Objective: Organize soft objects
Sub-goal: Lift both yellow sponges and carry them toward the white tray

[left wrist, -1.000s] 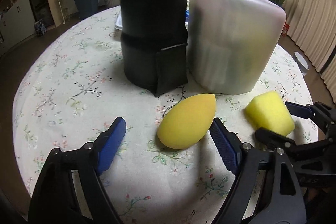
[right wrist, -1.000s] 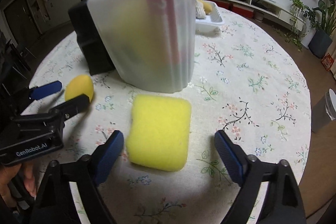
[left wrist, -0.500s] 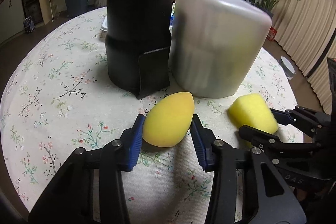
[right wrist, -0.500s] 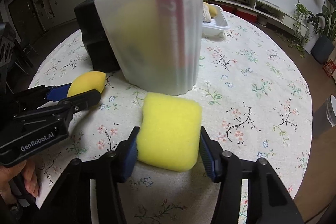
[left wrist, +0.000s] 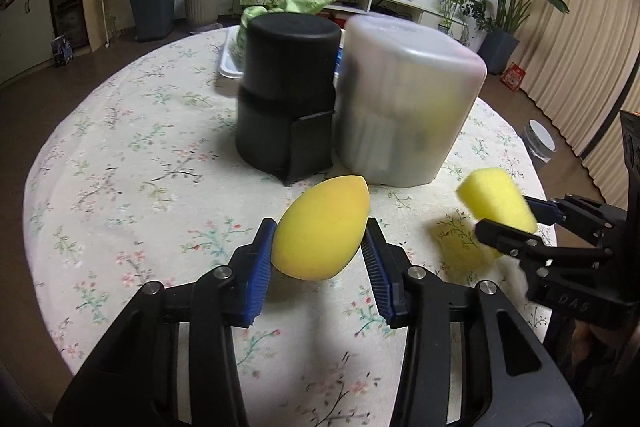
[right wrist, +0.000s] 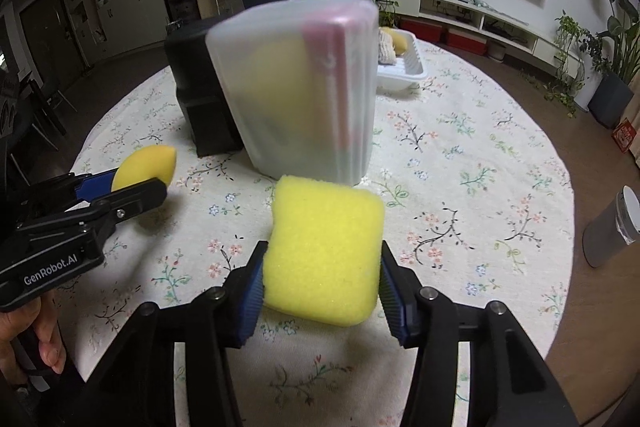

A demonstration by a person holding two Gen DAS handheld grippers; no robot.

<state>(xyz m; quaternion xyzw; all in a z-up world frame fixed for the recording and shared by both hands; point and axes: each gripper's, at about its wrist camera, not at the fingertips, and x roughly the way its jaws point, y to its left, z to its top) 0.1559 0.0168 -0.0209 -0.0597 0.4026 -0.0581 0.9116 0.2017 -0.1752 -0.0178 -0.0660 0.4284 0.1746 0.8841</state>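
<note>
An egg-shaped yellow makeup sponge [left wrist: 320, 227] is clamped between the blue pads of the left gripper [left wrist: 320, 259]; its pointed end is directed forward and up, toward the black cylindrical container [left wrist: 290, 95] standing just ahead. A rectangular yellow foam sponge [right wrist: 326, 253] is squeezed flat-sided by the right gripper [right wrist: 322, 281], its long axis lying away from the claw toward the frosted translucent plastic container [right wrist: 304, 87]. Both pieces appear to be lifted slightly off the cloth. The frosted container is judged nearer the right claw, the black one nearer the left. The two containers stand touching on a round table covered by a floral tablecloth [left wrist: 132, 163]; a white tray [right wrist: 404, 67] lies behind them. Potted plants and a wall television are seen in the living room.
</note>
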